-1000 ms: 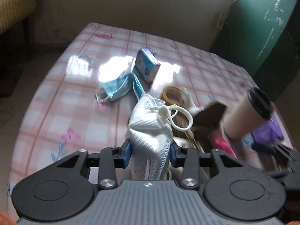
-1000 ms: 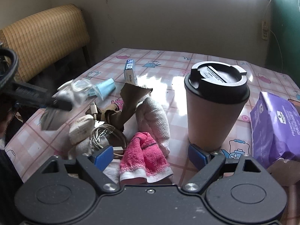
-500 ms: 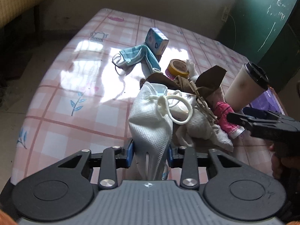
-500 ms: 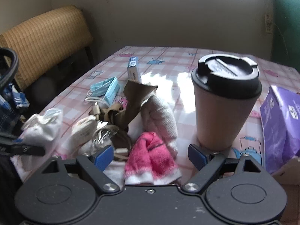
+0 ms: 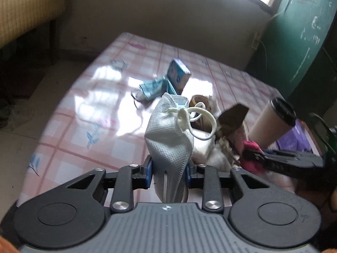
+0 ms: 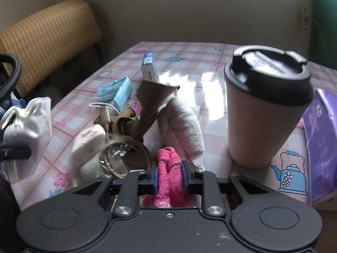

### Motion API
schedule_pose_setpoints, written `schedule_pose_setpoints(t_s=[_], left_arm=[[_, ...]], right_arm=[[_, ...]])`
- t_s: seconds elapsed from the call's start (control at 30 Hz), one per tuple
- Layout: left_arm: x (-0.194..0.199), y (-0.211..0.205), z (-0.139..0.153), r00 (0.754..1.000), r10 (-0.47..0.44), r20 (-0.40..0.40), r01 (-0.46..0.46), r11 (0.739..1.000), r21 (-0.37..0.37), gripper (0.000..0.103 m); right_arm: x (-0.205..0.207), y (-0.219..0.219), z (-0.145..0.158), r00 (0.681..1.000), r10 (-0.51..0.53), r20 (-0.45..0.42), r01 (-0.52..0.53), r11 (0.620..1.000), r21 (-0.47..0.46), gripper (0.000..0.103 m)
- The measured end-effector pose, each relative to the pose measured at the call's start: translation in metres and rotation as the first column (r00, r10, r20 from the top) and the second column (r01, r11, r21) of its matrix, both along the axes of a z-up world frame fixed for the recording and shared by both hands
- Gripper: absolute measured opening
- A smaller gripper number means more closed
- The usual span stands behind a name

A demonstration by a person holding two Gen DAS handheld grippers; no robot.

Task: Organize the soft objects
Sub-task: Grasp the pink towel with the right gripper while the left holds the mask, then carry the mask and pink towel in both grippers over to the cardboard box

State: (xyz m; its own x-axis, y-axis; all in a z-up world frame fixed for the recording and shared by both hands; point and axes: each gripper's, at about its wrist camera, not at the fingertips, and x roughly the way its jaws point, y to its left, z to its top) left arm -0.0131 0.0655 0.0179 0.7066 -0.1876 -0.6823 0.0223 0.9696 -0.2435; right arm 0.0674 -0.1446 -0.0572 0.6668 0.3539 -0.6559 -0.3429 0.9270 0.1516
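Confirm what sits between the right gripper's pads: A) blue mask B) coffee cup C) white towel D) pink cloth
D: the right gripper is closing with its pads pressed on the pink cloth, beside the white towel.

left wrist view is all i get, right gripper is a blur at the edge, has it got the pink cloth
Observer: Yes. In the right wrist view the right gripper has its jaws closing, with the pink cloth bunched between the blue pads.
Operator: anything lying on that cloth
Observer: Nothing on it. The white towel lies just behind it and seems to touch its far end.
Operator: cup in the way
Observer: No. The cup stands upright to the right of the cloth, clear of the fingers.
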Motion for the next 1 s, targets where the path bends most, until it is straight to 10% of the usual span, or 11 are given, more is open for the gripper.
schedule_pose_setpoints(t_s=[1.0], left_arm=[[0.043,-0.056,0.047,0.994,0.069,0.081,-0.074,0.996,0.059,0.03]], right_arm=[[-0.019,-0.003,0.115,0.985,-0.016,0.172,0.005,0.998,0.065,0.024]])
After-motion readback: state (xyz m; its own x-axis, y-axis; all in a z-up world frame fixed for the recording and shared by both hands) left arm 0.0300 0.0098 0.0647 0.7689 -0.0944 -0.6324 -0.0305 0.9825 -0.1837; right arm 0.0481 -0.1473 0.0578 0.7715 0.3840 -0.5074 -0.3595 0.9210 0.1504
